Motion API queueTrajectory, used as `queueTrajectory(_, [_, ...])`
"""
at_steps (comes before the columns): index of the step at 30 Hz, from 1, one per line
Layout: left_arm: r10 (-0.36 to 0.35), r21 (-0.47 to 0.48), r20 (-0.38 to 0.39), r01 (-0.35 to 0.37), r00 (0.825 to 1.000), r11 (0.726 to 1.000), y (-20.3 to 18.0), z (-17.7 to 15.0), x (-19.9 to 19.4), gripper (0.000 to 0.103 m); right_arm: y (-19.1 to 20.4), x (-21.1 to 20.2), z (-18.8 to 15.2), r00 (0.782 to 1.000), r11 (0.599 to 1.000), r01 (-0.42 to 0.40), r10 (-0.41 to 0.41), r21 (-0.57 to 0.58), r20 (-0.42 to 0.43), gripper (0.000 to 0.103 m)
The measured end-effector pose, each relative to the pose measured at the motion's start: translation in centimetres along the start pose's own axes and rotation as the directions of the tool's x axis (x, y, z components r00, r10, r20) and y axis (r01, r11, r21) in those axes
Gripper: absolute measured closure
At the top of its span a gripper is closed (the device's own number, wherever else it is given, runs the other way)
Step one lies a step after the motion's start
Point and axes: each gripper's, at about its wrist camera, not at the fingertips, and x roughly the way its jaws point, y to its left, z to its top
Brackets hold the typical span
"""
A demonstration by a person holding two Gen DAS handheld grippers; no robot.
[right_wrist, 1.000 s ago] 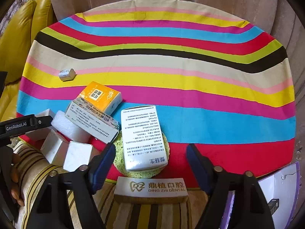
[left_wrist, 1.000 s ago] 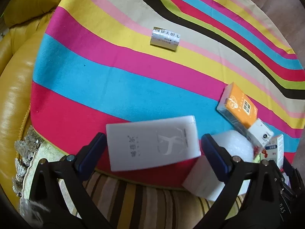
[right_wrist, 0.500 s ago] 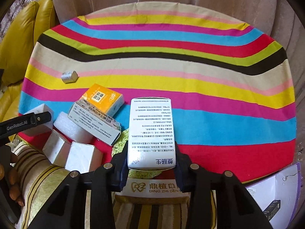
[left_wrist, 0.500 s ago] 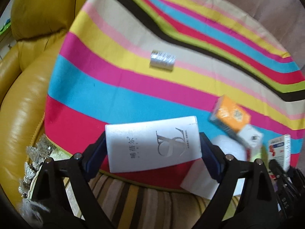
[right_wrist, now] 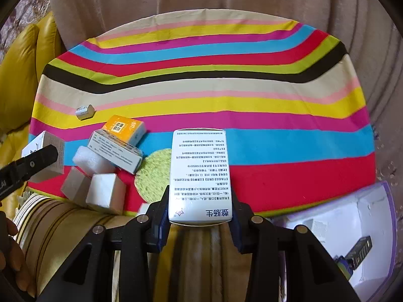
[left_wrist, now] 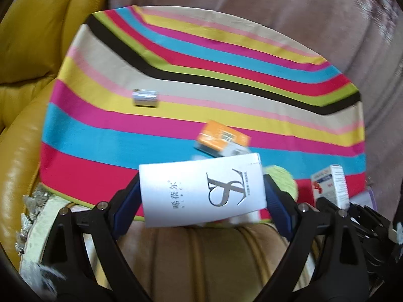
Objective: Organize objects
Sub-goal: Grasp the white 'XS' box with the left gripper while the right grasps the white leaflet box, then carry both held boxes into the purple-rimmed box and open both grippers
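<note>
Both boxes have left the striped cloth (right_wrist: 201,95) since a second ago: then each lay flat between open jaws, now each is clamped and raised. In the left wrist view the left gripper (left_wrist: 201,196) has its blue pads pressed on the two short ends of a wide white box (left_wrist: 201,191) with a large grey logo, so the jaws stand far apart on that grip; the box hangs tilted above the near edge of the cloth. In the right wrist view the right gripper (right_wrist: 200,209) has its jaws drawn close on the near end of a narrow white box (right_wrist: 199,176) covered in printed text, which juts forward over the red and blue stripes.

On the cloth beside it lies a round green mat (right_wrist: 153,176), partly uncovered. To the left of the mat sits a cluster: an orange box (right_wrist: 126,128) leaning on a grey-printed box (right_wrist: 115,153), a white foam piece (right_wrist: 90,161), and two plain white boxes (right_wrist: 105,191) at the cloth's near edge. A small silver-white packet (right_wrist: 85,112) lies apart on the yellow stripe. A yellow leather sofa (left_wrist: 22,100) borders the left. At lower right rests an open purple-rimmed case (right_wrist: 352,226).
</note>
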Motion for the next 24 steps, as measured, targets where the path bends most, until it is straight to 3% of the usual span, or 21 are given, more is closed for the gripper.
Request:
queueTrajectory(14, [-0.137, 0.196, -0.052, 0.144, 0.989, 0.970, -8.4, -2.2, -0.6, 0.012, -5.3, -3.0, -3.0, 0.999, 0.989, 0.042, -0.042, 0.141, -0.001, 0.063])
queueTrajectory(24, [-0.236, 0.343, -0.125, 0.265, 0.964, 0.901, -14.7, -4.1, -0.4, 0.012, -10.9, -4.7, -6.1, 0.993, 0.956, 0.116, -0.112, 0.269, -0.028, 0.063])
